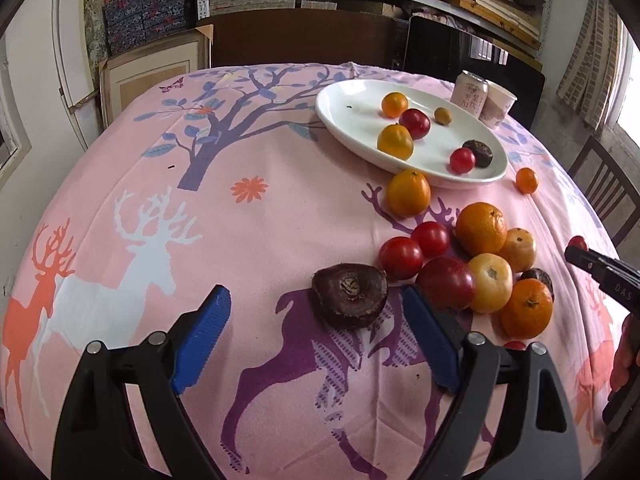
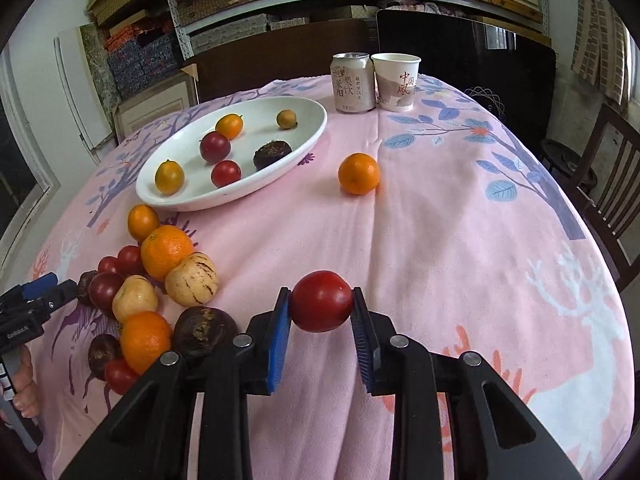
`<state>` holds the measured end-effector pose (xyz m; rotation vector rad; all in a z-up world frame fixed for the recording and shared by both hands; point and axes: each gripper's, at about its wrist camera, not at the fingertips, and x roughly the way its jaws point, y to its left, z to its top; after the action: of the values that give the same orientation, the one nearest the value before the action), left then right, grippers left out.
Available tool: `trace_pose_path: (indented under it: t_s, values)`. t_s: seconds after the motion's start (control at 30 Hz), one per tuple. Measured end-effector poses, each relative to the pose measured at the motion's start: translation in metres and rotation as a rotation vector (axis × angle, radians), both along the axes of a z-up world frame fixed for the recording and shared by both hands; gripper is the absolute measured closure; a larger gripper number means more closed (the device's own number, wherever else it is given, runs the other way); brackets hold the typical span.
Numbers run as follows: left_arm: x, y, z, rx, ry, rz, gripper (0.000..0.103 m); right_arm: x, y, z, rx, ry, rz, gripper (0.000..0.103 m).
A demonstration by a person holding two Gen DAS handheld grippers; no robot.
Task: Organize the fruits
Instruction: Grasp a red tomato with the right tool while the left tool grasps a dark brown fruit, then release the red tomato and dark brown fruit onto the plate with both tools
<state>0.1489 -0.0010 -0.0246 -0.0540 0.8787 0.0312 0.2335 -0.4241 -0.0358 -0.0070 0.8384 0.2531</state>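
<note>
My right gripper is shut on a red tomato and holds it above the pink tablecloth. It also shows at the right edge of the left wrist view. My left gripper is open, its blue pads either side of a dark brown fruit lying on the cloth. A pile of oranges, red tomatoes and pale yellow fruits lies right of it, and shows in the right wrist view. A white oval plate holds several small fruits; it also shows in the left wrist view.
A single orange lies alone right of the plate. A drink can and a paper cup stand at the table's far edge. Wooden chairs stand to the right. Shelves with boxes fill the back wall.
</note>
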Motion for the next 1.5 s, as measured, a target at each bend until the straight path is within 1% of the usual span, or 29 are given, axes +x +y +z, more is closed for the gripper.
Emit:
trace_pose_path:
  t_s: [0.07,0.13,0.17,0.2,0.23,0.33,0.43,0.47,0.5,0.53,0.6,0.7,0.73,0.83,0.97,1.07,1.13,1.2,1.27,1.4,1.5]
  values:
    - [0.002,-0.004,-0.007,0.021,0.012,-0.014,0.017,0.000,0.000,-0.005,0.015,0.006,0.007,0.073]
    - [0.007,-0.004,-0.016,0.034,0.037,-0.004,0.018,0.004,-0.002,-0.014,0.067,0.069,0.024,0.073]
    - [0.009,-0.003,-0.020,0.032,0.051,-0.003,0.021,0.004,-0.003,-0.016,0.085,0.083,0.033,0.073]
    - [0.012,-0.002,-0.023,0.030,0.065,-0.002,0.024,0.004,-0.003,-0.017,0.088,0.081,0.037,0.073]
    - [0.014,-0.002,-0.025,0.028,0.073,-0.002,0.024,0.003,-0.003,-0.016,0.087,0.072,0.037,0.073]
    - [0.018,-0.008,-0.027,0.065,0.056,-0.003,0.025,0.002,-0.004,-0.013,0.099,0.053,0.047,0.073]
    - [0.024,-0.014,-0.026,0.075,0.051,0.001,0.028,0.003,-0.005,-0.015,0.106,0.063,0.049,0.073]
    - [0.025,-0.015,-0.025,0.066,0.046,-0.009,0.035,0.003,-0.006,-0.016,0.108,0.064,0.045,0.073]
    - [0.025,-0.015,-0.024,0.044,0.041,-0.025,0.050,0.003,-0.007,-0.016,0.109,0.063,0.042,0.073]
    - [0.024,-0.017,-0.023,0.038,0.033,-0.039,0.058,0.004,-0.007,-0.016,0.111,0.058,0.042,0.073]
    - [0.023,-0.018,-0.022,0.049,0.042,-0.032,0.057,0.001,-0.008,-0.012,0.102,0.026,0.037,0.073]
    - [0.020,-0.015,-0.017,0.006,0.077,-0.011,0.058,-0.002,-0.010,-0.005,0.100,-0.015,0.029,0.073]
    - [0.018,-0.014,-0.012,-0.007,0.073,-0.011,0.058,-0.004,-0.009,-0.002,0.095,-0.027,0.028,0.073]
    - [0.010,-0.017,0.010,0.014,0.034,-0.021,0.058,-0.013,-0.007,0.016,0.087,-0.094,0.031,0.073]
    - [0.008,-0.026,0.054,0.028,-0.054,-0.055,0.058,-0.027,-0.001,0.051,0.071,-0.212,0.083,0.073]
    - [0.017,-0.034,0.084,0.021,-0.119,-0.067,0.058,-0.030,0.006,0.079,0.044,-0.313,0.143,0.073]
    - [0.031,-0.042,0.098,0.025,-0.155,-0.071,0.058,-0.023,0.014,0.091,0.028,-0.350,0.178,0.073]
    - [0.051,-0.049,0.105,0.030,-0.168,-0.077,0.058,-0.012,0.026,0.095,0.014,-0.365,0.204,0.073]
    - [0.074,-0.052,0.103,0.018,-0.155,-0.073,0.058,0.004,0.040,0.092,0.003,-0.361,0.227,0.073]
    - [0.120,-0.058,0.081,0.029,-0.104,-0.054,0.058,0.036,0.072,0.074,0.000,-0.290,0.290,0.073]
    - [0.150,-0.055,0.060,0.015,-0.056,-0.031,0.058,0.059,0.094,0.055,-0.015,-0.214,0.334,0.073]
